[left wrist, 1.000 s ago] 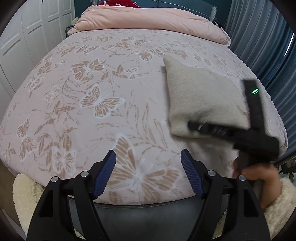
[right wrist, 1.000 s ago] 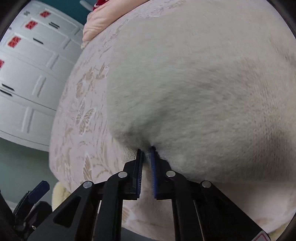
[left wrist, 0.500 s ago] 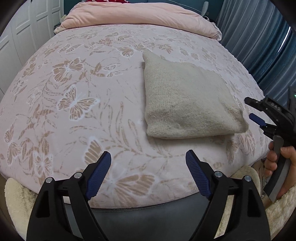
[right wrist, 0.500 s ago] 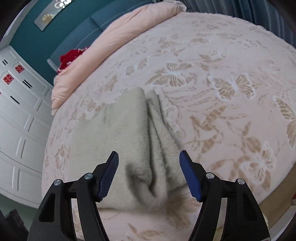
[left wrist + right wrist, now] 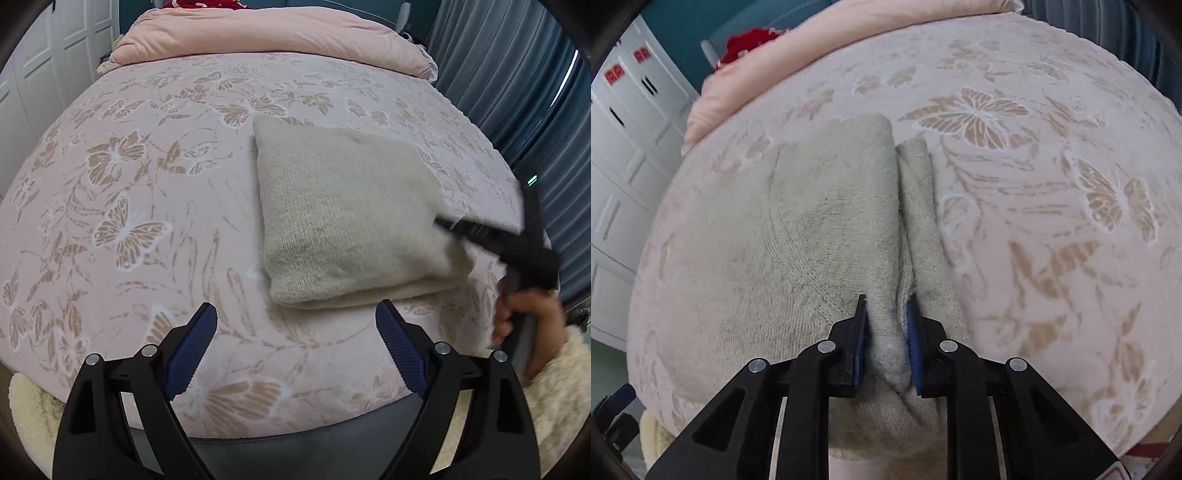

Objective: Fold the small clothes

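Note:
A folded beige knit garment (image 5: pixel 343 218) lies on the pink butterfly-print bed (image 5: pixel 140 206), right of centre. My left gripper (image 5: pixel 295 332) is open and empty, hovering over the bed's near edge just in front of the garment. My right gripper (image 5: pixel 885 314) is shut on the garment's near right edge (image 5: pixel 886 332), pinching a thick fold of layers between its blue pads. It also shows in the left wrist view (image 5: pixel 491 240), blurred, at the garment's right corner.
A rolled pink duvet (image 5: pixel 273 33) lies across the bed's far end with something red (image 5: pixel 750 42) behind it. White cupboard doors (image 5: pixel 624 122) stand to the left and blue curtains (image 5: pixel 509 85) to the right.
My right gripper moved back onto the garment's right edge and closed on it; half a second ago it was open and clear. My left gripper stayed open, shifting slightly.

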Demonstrator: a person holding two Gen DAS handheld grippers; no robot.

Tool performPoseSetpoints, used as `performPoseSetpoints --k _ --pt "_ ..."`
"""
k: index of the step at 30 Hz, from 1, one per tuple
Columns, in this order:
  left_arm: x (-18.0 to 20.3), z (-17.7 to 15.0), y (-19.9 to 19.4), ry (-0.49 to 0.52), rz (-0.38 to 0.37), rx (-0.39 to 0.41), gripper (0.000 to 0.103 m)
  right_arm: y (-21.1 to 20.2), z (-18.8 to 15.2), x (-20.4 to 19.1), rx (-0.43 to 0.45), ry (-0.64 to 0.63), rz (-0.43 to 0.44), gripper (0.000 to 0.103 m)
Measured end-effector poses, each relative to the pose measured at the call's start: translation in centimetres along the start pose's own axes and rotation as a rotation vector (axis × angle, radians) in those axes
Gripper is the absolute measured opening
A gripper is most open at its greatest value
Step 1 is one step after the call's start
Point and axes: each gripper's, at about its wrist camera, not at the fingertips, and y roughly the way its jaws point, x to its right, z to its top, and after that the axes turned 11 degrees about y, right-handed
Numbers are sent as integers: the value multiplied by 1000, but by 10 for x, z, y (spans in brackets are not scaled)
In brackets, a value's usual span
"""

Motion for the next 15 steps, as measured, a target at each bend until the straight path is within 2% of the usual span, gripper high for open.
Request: performPoseSetpoints --k 3,7,9,10,11,12,13,14,15 --pt "1 11 4 1 -14 16 86 -26 8 -3 21 57 51 26" --pt "-3 28 12 -33 -39 24 88 -52 17 -16 73 19 66 30" --pt "-4 35 15 -56 -45 20 88 -53 19 -26 87 -17 67 51" --pt "-5 36 15 -66 -54 25 88 -47 17 -27 82 -38 46 66" --pt "-6 37 14 -75 -59 33 88 -34 15 -28 56 -53 22 67" --pt "-6 36 13 -78 -59 38 88 -18 14 -26 8 -58 5 61" --pt "-5 35 12 -73 -57 38 89 -2 11 -20 -49 -47 12 20" --pt "-4 34 12 -65 -54 34 89 2 9 -15 -66 -17 36 20" --pt "-3 33 13 -55 -49 28 89 -7 8 -13 -33 2 62 20"
